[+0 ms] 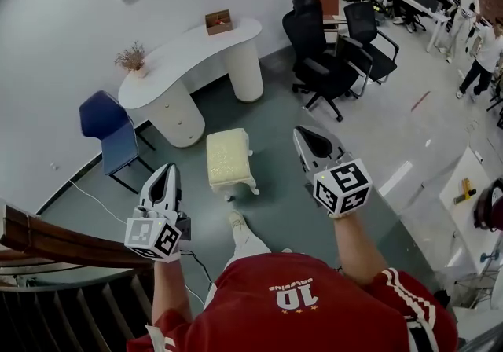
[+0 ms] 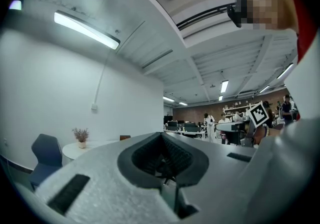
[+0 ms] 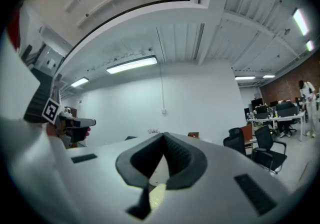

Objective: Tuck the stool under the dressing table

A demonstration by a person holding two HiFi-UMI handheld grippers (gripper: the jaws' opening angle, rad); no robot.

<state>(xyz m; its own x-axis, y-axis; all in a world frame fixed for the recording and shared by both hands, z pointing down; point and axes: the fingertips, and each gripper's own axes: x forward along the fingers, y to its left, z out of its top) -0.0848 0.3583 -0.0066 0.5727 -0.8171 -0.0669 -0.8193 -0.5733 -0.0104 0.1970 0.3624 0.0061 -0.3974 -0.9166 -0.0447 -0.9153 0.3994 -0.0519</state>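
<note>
Facing the cream cushioned stool (image 1: pixel 230 158), left gripper (image 1: pixel 167 173) and right gripper (image 1: pixel 306 136) hover closed.

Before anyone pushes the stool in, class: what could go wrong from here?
1. The stool stands close to the dressing table's nearer pedestal; a skewed push could knock it, shaking the plant.
2. Both the left gripper and right gripper are shut and empty; a push with closed jaws may slip off the cushioned top.
3. A cable lies on the floor at the person's left: a trip hazard.
</note>
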